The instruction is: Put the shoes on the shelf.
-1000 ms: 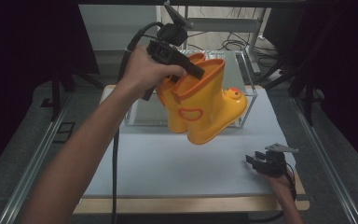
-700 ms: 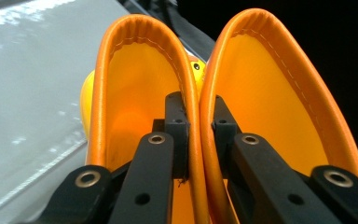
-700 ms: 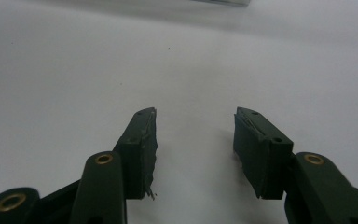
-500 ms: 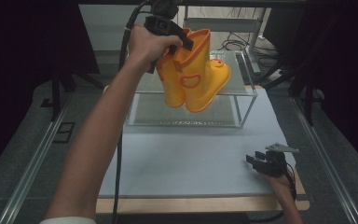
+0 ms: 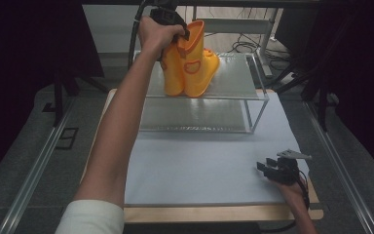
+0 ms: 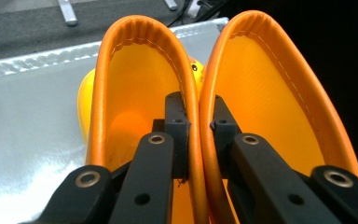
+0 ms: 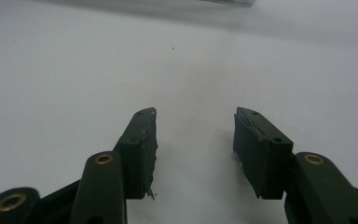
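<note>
The left gripper [image 5: 175, 29] is clamped on a pair of orange rubber boots [image 5: 191, 68], pinching the two adjoining shaft walls together near their top rims. In the left gripper view, one jaw sits inside the left boot's shaft and the other inside the right boot's shaft, with both orange rims [image 6: 193, 116] pressed between the pads. The boots [image 6: 261, 93] stand upright, side by side, on the top shelf of a low two-tier rack [image 5: 233, 73] with a thin metal frame and ribbed grey shelf plates. They stand at the left half of that top shelf, their soles resting on it or just above it; the contact cannot be made out. The toes point toward the right end of the rack. The person's left forearm [image 5: 121, 126] reaches from the near edge across the rack's front to the boot tops.

The rack stands at the far end of a pale blue mat [image 5: 199, 165] that covers the wooden table [image 5: 214, 213].

The right gripper [image 5: 272, 168] lies low on the mat well in front of the rack, near the mat's right front corner. Its jaws stand apart with nothing between them, and the bare mat [image 7: 196, 154] shows in the gap.
</note>
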Motion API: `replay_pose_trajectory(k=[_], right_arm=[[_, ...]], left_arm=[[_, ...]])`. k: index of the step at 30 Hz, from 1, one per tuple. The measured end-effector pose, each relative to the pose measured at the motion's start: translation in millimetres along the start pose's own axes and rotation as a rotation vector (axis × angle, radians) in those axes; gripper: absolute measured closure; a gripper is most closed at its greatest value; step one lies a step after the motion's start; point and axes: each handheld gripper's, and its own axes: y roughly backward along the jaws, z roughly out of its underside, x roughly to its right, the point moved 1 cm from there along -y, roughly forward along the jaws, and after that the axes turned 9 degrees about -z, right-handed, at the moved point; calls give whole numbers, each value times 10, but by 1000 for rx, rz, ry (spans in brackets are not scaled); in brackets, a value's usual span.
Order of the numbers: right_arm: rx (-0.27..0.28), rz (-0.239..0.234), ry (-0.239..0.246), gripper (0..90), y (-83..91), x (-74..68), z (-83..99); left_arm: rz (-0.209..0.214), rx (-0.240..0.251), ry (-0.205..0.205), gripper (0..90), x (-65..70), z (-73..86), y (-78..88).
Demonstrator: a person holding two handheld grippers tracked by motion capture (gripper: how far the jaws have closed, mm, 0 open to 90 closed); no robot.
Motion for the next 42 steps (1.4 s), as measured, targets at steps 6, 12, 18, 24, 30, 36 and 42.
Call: replay_pose_trajectory(k=[6, 12, 18, 24, 30, 36, 42], right_arm=[[-3, 5, 4, 492, -16, -2, -3], [-9, 5, 11, 492, -27, -27, -1], [-5, 3, 9, 493, -31, -22, -1], [-6, 6, 12, 492, -33, -25, 1], [-9, 5, 15, 490, -32, -36, 2], [-3, 0, 11, 493, -26, -36, 10], [-7, -1, 14, 489, -17, -62, 15]], left_arm=[[-15, -5, 20, 822, -102, -137, -137], [-42, -13, 41, 821, -201, -183, -295], [-33, 9, 74, 792, -250, -178, -418], [-4, 28, 45, 589, -185, -182, -412], [35, 122, 41, 497, -154, -179, -199], [62, 113, -57, 601, -122, 13, 51], [129, 110, -130, 826, -158, 265, 363]])
